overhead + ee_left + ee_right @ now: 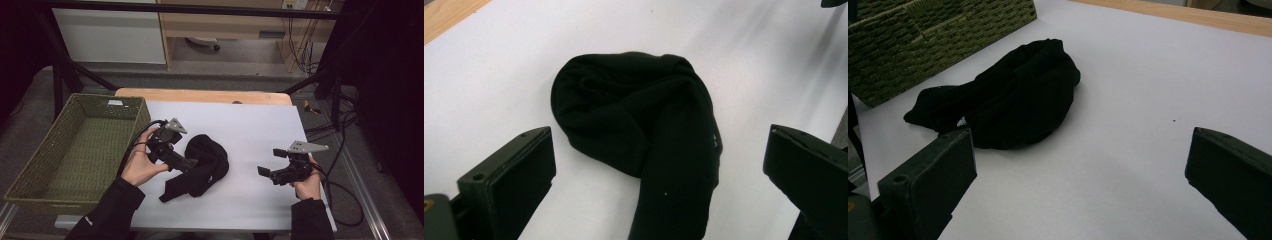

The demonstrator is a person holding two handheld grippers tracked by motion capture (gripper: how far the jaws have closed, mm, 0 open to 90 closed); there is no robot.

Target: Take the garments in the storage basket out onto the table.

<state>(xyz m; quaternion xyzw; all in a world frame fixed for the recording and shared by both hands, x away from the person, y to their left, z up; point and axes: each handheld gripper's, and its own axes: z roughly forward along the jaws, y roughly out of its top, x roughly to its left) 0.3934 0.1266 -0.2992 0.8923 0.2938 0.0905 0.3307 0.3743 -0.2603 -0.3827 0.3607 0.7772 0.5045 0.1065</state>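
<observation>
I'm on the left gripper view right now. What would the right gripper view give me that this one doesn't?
Left gripper view: the black cloth lies close, running down between the left gripper's wide-open jaws, not pinched.

Right gripper view: the green woven basket stands just behind the cloth, and the right gripper is open over bare surface, apart from the cloth.

Both: the same bunched cloth on the white table, with a wooden edge strip.

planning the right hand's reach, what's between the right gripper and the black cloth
Nothing: between the right gripper and the black cloth lies bare white tabletop, as the high view and the right gripper view both show.
</observation>
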